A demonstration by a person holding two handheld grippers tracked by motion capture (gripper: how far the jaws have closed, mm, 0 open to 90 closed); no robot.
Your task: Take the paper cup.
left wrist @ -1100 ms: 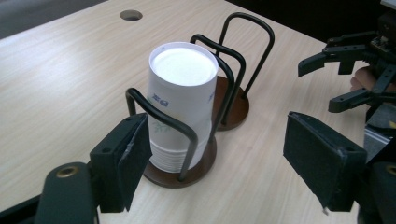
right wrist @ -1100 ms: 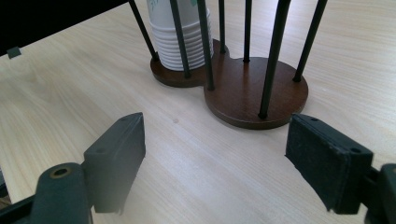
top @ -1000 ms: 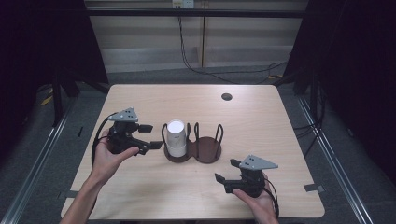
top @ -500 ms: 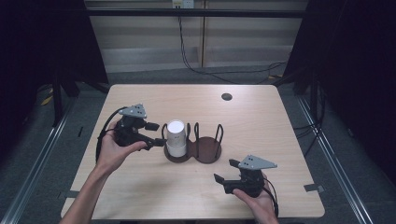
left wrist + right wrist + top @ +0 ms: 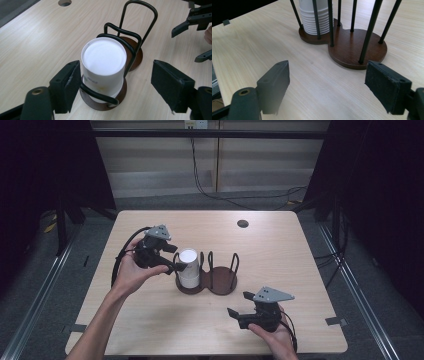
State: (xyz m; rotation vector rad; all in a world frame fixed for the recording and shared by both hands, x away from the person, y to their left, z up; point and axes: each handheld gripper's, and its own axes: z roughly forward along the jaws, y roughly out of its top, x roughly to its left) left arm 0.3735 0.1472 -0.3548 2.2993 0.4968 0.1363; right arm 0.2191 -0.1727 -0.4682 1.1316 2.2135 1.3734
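Left gripper view | white cup stack (image 5: 103, 67) | upside down | upright in holder (image 5: 130, 53)

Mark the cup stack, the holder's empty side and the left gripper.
cup stack (image 5: 103, 56): left gripper view, white top.
holder's empty side (image 5: 352, 47): right gripper view, bare brown base.
left gripper (image 5: 176, 267): high view, between the jaws.
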